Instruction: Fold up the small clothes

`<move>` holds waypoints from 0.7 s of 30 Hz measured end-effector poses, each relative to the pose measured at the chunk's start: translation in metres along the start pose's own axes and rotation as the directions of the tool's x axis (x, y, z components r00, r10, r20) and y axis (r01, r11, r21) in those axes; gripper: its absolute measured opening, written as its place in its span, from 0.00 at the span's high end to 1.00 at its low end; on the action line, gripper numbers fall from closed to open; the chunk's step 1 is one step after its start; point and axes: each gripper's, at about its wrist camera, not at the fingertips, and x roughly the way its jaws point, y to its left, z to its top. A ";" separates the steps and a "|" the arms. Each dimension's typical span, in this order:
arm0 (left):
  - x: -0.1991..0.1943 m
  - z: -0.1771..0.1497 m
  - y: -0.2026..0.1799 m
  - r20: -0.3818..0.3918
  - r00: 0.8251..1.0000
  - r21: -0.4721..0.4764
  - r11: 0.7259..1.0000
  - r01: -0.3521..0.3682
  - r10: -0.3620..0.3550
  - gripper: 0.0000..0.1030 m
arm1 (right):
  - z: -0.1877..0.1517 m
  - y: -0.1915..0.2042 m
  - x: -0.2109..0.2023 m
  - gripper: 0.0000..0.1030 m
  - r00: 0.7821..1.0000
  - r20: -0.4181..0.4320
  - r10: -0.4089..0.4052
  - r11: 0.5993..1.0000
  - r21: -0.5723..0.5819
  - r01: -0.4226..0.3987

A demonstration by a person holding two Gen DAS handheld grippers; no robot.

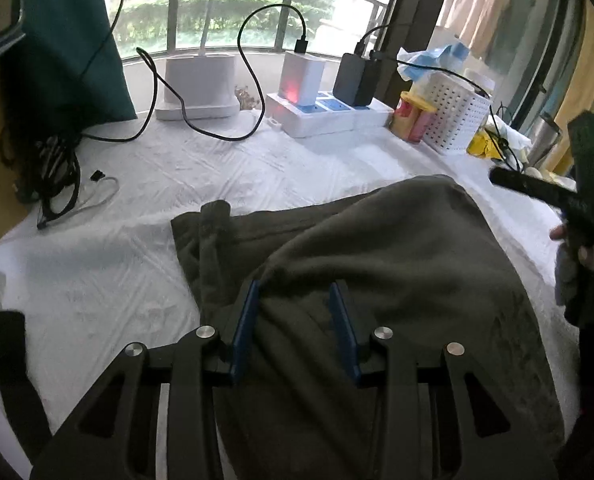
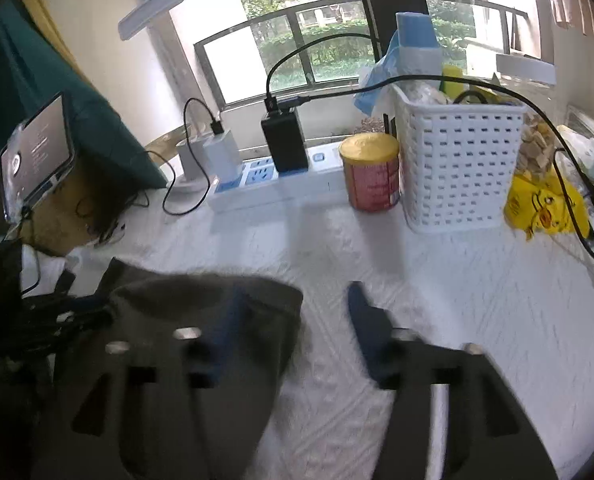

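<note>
On the white tablecloth [image 1: 137, 280], one fold is laid in the dark garment [image 1: 397, 248]; more folds are likely needed. The left gripper [image 1: 295, 312] and right gripper [image 2: 293, 320] are parted, with nothing gripped.

**Olive garment folded on the white cover**

The dark olive-grey garment [image 1: 397, 264] lies on the white table cover, its upper layer doubled over with a rounded fold toward 1 o'clock. A flat lower layer and a narrow strip show at 10 o'clock.

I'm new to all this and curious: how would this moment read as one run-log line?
task: fold small clothes | left gripper: open over olive garment | right gripper: open, empty | garment on white cloth
</note>
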 end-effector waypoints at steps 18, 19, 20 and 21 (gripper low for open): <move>-0.030 0.011 0.014 0.057 0.995 -0.009 0.996 -0.084 0.085 0.61 | -0.024 0.004 -0.012 0.43 0.999 -0.050 0.012 1.000 0.003 -0.012; -0.033 0.010 0.007 0.052 0.997 0.007 0.998 -0.065 0.064 0.61 | -0.024 0.007 -0.013 0.43 0.999 -0.051 0.011 1.000 0.001 -0.011; -0.034 0.008 0.001 0.044 0.998 0.021 0.998 -0.053 0.052 0.61 | -0.025 0.008 -0.013 0.43 0.999 -0.052 0.011 1.000 -0.002 -0.011; -0.035 0.006 -0.006 0.037 0.998 0.037 0.998 -0.051 0.049 0.61 | -0.026 0.009 -0.014 0.43 0.999 -0.053 0.011 1.000 -0.003 -0.011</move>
